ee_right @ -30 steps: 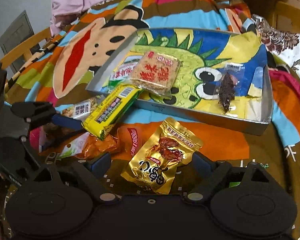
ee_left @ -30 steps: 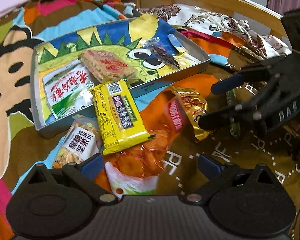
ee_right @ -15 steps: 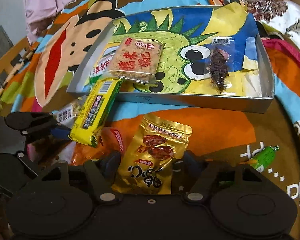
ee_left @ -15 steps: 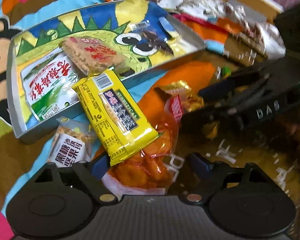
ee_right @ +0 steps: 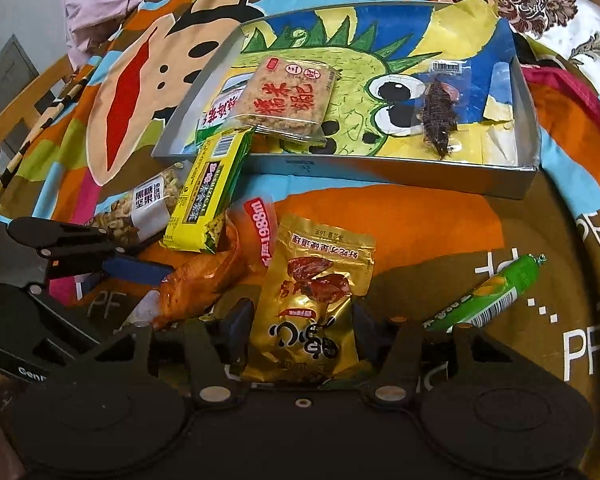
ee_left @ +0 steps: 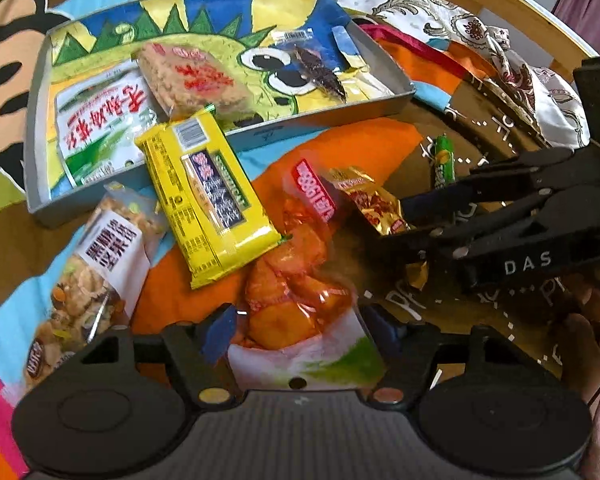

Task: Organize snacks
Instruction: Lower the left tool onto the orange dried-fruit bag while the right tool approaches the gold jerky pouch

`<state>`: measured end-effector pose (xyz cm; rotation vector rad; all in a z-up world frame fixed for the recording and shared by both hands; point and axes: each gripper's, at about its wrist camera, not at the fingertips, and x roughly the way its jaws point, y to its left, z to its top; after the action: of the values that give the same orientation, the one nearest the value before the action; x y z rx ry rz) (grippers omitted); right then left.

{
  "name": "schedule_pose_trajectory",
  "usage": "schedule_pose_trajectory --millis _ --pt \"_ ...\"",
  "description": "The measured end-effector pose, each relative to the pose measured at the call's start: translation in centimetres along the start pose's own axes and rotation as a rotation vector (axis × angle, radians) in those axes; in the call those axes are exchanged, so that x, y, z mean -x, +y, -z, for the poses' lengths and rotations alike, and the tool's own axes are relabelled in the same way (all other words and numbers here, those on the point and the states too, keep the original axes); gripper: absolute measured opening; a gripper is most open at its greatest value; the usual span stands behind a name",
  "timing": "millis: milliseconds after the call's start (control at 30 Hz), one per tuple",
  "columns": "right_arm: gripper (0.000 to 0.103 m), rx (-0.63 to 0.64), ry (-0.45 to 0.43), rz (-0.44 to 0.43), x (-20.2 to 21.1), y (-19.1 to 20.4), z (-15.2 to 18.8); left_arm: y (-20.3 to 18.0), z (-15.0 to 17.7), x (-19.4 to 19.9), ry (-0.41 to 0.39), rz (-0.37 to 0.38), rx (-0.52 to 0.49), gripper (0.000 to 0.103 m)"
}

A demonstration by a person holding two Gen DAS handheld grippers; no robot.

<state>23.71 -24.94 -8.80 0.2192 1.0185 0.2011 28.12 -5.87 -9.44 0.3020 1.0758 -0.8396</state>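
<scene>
We see left gripper (ee_left: 296, 326) closing around orange translucent snack bag (ee_left: 296, 300), at 6 o'clock of grey shallow tray (ee_left: 396, 106). Right gripper (ee_right: 302, 326) closing around gold foil pouch (ee_right: 316, 300), pads not clearly pressing.

My left gripper (ee_left: 296, 328) points steeply downward, its jaws closing, with an orange packet (ee_left: 296, 300) between the blue pads (ee_left: 220, 330). My right gripper (ee_right: 302, 324) is pitched down likewise, jaws closing either side of a gold pouch (ee_right: 316, 304). Whether either pair of pads presses yet cannot be told. Fingers of my right hand (ee_left: 584, 320) wrap its handle.
</scene>
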Motion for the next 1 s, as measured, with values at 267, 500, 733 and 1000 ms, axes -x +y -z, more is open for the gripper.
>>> schedule_pose_trajectory --millis 267,500,733,1000 --pt "0.072 0.075 0.023 0.042 -0.1 0.9 0.0 3.1 -0.7 -0.4 -0.027 0.041 0.17 0.088" --pt "0.072 0.091 0.03 0.071 -1.0 0.9 0.3 3.5 -1.1 -1.5 -0.021 0.075 0.178 0.086" --pt "0.06 0.14 0.0 0.114 -0.7 2.1 1.1 3.4 -1.0 -1.3 -0.008 0.064 0.218 0.07" --pt "0.064 0.168 -0.007 0.098 0.4 2.2 2.0 2.1 -0.4 -0.4 0.015 0.013 0.266 0.065"
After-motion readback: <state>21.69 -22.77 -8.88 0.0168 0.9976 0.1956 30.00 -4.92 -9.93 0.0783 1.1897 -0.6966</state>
